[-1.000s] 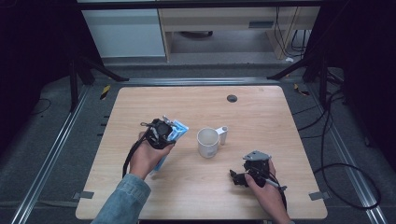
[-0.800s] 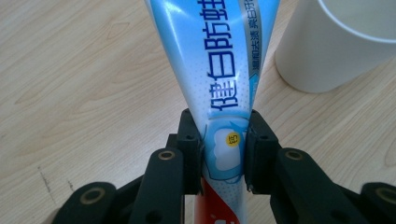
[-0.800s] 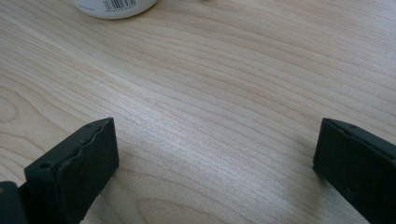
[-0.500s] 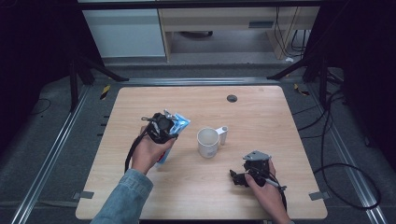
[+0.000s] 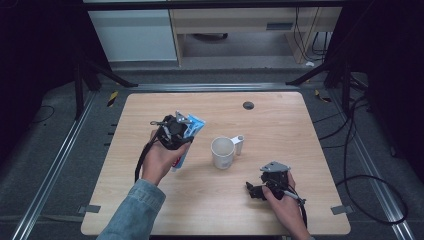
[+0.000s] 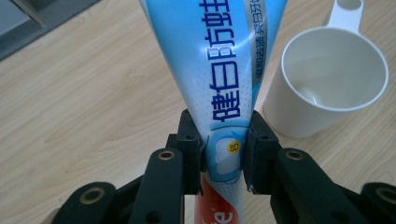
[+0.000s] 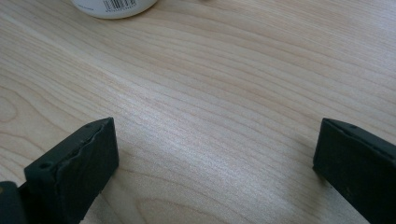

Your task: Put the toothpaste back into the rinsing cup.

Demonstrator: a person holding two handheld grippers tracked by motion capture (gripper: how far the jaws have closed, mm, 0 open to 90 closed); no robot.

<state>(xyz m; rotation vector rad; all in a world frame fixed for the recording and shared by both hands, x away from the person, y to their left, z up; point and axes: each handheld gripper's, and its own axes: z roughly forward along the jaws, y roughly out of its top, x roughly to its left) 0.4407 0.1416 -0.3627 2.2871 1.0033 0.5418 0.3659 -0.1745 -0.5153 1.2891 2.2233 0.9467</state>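
A blue and white toothpaste tube (image 6: 219, 70) with a red lower end is clamped between the black jaws of my left gripper (image 6: 223, 154). In the high view the left gripper (image 5: 174, 131) holds the tube (image 5: 192, 127) tilted above the table, left of a white mug (image 5: 223, 152). The mug (image 6: 327, 84) stands upright, its handle pointing to the far right. My right gripper (image 5: 262, 187) rests low near the table's front right, jaws wide apart over bare wood (image 7: 215, 154), with the mug's base (image 7: 114, 7) beyond them.
The light wooden table (image 5: 280, 120) has a small dark round hole cover (image 5: 248, 105) near its far edge. Black stands and cables lie on the floor around the table. A white cabinet (image 5: 135, 35) stands behind.
The left gripper has risen with the toothpaste tube, lifting it off the table and a little toward the far side. The right gripper and the mug have kept still.
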